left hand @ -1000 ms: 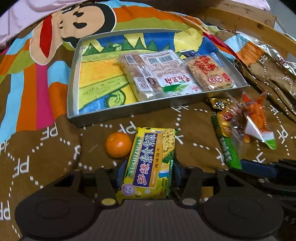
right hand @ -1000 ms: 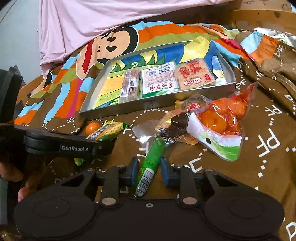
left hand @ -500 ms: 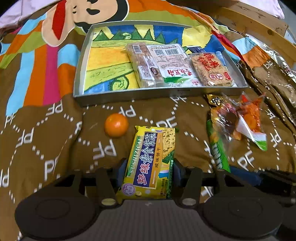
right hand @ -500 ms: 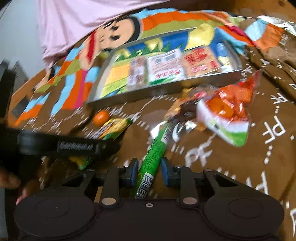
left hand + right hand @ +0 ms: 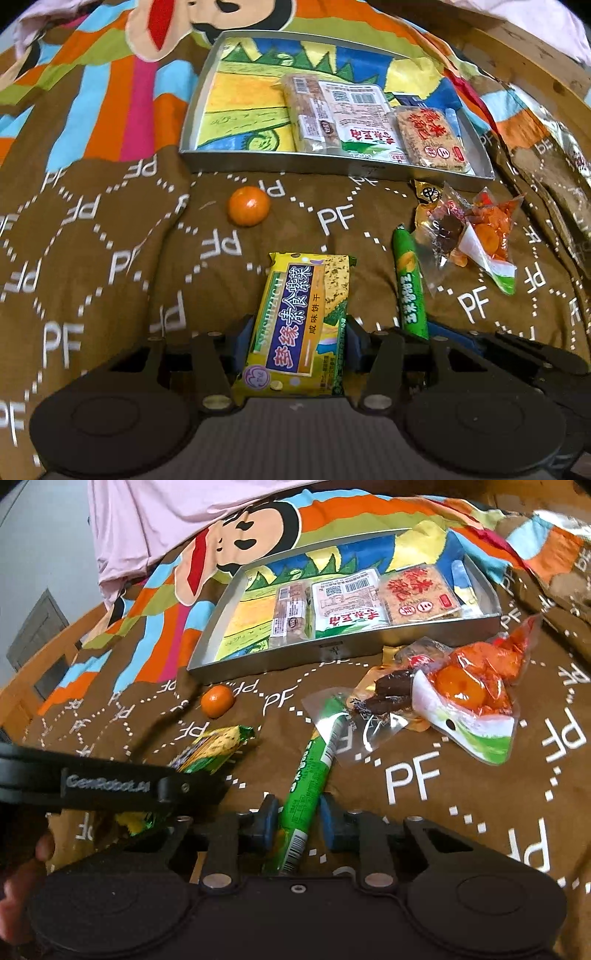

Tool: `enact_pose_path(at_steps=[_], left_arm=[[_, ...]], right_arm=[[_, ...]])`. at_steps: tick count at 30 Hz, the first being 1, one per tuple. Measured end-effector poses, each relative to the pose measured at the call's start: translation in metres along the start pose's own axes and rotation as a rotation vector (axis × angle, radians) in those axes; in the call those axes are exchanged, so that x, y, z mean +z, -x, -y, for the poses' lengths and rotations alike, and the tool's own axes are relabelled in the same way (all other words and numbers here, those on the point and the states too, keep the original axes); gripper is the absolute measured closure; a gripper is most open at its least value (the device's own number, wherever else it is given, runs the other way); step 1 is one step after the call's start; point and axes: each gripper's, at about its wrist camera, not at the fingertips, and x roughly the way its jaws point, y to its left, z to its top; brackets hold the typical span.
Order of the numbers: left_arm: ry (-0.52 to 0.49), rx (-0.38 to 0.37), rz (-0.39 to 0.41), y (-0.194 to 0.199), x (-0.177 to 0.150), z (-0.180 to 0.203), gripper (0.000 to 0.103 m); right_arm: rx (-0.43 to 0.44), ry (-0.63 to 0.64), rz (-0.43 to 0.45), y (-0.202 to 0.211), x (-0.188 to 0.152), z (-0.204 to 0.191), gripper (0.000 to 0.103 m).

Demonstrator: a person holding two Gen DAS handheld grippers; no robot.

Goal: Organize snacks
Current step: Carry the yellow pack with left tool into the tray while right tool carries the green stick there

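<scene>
1. Yellow cracker packet (image 5: 303, 321): pinched between the left gripper (image 5: 295, 341) pads.
2. Green snack stick (image 5: 304, 797): between the right gripper (image 5: 295, 821) pads, which have just been closing.
3. Metal tray (image 5: 332, 168): ahead of both grippers, three packets inside.

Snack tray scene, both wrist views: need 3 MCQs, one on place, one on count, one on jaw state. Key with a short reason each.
1. Where does the small orange fruit lie?
A. Inside the metal tray
B. On the brown cloth in front of the tray
C. Between the right gripper's jaws

2. How many packets lie in the metal tray?
A. One
B. Three
C. Five

3. What is between the left gripper's jaws?
A. The yellow cracker packet
B. The green stick packet
C. Nothing

Key:
1 B: the fruit sits on the brown cloth, outside the tray's near wall.
2 B: three packets lie side by side toward the tray's right end.
3 A: the jaws press both sides of the yellow cracker packet; the green stick packet is between the right gripper's jaws.
</scene>
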Motion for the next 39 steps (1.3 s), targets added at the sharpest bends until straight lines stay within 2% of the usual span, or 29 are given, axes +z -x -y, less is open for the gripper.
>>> enact_pose_path(at_steps=[4,8,11,18,26,32,39], left_arm=[[0.077,-0.005,0.003,0.017,-0.009,-0.004,0.049],[0.153,-0.001,0.03,0.034,-0.017,-0.011,0.049],[0.189,0.009,0.063,0.046,-0.021,-0.015,0.049],[0.206,0.027,0.113,0.062,-0.02,-0.014,0.049],[0.213,0.022,0.175,0.067,-0.004,-0.012,0.049],[0.211,0.036,0.23,0.066,0.02,-0.01,0.049],[0.222,0.043,0.301,0.045,0.063,-0.004,0.049]], right_arm=[[0.007,0.046,0.011,0.013,-0.006,-0.007,0.079],[-0.054,0.245,0.092,0.033,-0.018,-0.027,0.084],[-0.102,0.368,0.159,0.044,-0.027,-0.038,0.085],[-0.183,0.508,0.209,0.042,-0.037,-0.045,0.085],[-0.265,0.649,0.342,0.043,-0.038,-0.055,0.085],[-0.3,0.713,0.426,0.038,-0.016,-0.056,0.085],[-0.288,0.683,0.485,0.016,0.046,-0.038,0.085]])
